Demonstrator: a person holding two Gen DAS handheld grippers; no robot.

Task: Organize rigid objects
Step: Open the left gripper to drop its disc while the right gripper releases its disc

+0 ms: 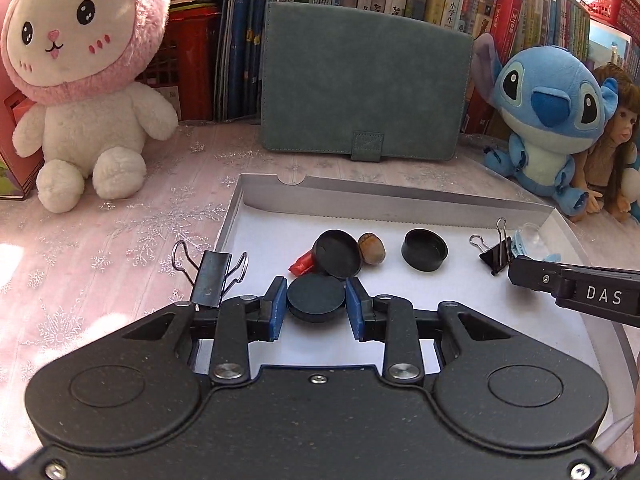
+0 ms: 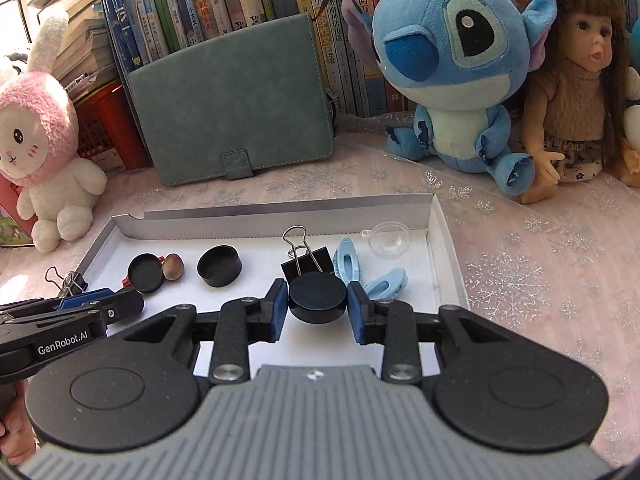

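White tray (image 1: 256, 216) on the counter, ahead of and beneath both tools. Left tool (image 1: 317, 300) narrow, clamped on a black disc (image 1: 316, 298). Right tool (image 2: 318, 300) narrow, clamped on another black cap (image 2: 317, 298), binder clip (image 2: 306, 262) just beyond.

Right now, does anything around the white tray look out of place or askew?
Yes. One black binder clip sits outside the shallow white cardboard tray, just off its left edge, while another clip lies inside. In the tray, a round black cap lies tilted, propped on a small red piece rather than flat.
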